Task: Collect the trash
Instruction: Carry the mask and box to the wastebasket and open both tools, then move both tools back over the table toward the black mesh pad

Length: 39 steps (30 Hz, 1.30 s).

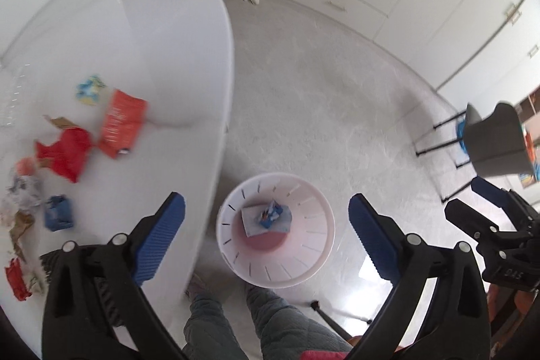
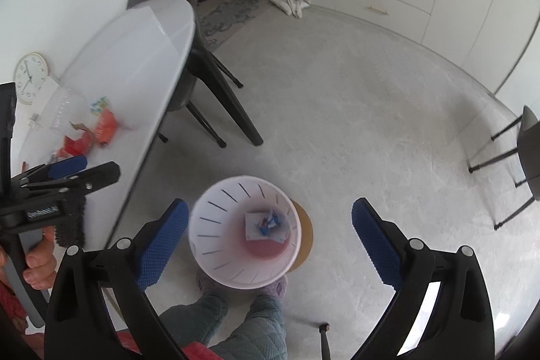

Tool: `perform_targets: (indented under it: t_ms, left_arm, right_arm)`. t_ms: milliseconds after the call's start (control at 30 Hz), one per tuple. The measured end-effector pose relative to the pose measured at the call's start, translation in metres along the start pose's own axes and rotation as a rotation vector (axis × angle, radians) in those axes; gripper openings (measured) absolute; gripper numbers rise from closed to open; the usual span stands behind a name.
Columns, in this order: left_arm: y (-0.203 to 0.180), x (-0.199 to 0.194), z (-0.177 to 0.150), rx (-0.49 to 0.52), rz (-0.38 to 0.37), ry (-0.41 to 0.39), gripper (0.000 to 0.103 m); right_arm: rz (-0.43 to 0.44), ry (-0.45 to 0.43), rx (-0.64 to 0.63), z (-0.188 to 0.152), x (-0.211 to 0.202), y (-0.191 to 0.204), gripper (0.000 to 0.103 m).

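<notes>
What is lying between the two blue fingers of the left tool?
In the left wrist view, the left tool stands open and empty. Below it, on the floor, sits the white bin, holding a blue-and-white wrapper. Nothing else lies between.

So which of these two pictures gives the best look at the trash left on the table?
The left wrist view. There the red wrapper and other scraps lie spread out, large though blurred, on the white table. In the right wrist view, the same litter sits small and far off near the left edge, partly behind the left gripper.
</notes>
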<state>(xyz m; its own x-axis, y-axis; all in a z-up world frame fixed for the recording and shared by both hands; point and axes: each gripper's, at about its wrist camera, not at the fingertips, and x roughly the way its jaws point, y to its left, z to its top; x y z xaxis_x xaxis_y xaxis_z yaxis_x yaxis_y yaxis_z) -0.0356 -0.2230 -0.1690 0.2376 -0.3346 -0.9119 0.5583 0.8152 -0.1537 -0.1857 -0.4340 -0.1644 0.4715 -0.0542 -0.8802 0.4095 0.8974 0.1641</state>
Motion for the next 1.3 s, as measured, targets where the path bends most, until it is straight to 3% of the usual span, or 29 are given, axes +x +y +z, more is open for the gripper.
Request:
perform_targets:
  t_ms: [267, 500, 733, 1000, 1200, 1300]
  left_arm:
    - [0.066, -0.084, -0.010, -0.123, 0.061, -0.119, 0.095]
    - [0.133, -0.122, -0.041, -0.218, 0.149, -0.151, 0.095]
    - [0.199, -0.138, -0.078, -0.340, 0.239, -0.150, 0.095]
    - [0.254, -0.144, -0.114, -0.443, 0.307, -0.117, 0.095]
    - [0.283, -0.144, -0.138, -0.501, 0.322, -0.085, 0.095]
    - [0.296, -0.143, -0.148, -0.531, 0.324, -0.068, 0.095]
  right_arm:
    - [0.077, -0.103, -0.109, 0.021, -0.041, 0.062, 0.101]
    - [0.148, -0.125, -0.246, 0.033, -0.045, 0.129, 0.101]
    - [0.247, -0.045, -0.410, 0.024, -0.016, 0.205, 0.101]
    - [0.358, 0.111, -0.623, -0.016, 0.044, 0.289, 0.101]
    - [0.399, 0.164, -0.863, -0.044, 0.083, 0.341, 0.100]
    - [0.384, 0.181, -0.987, -0.053, 0.104, 0.359, 0.096]
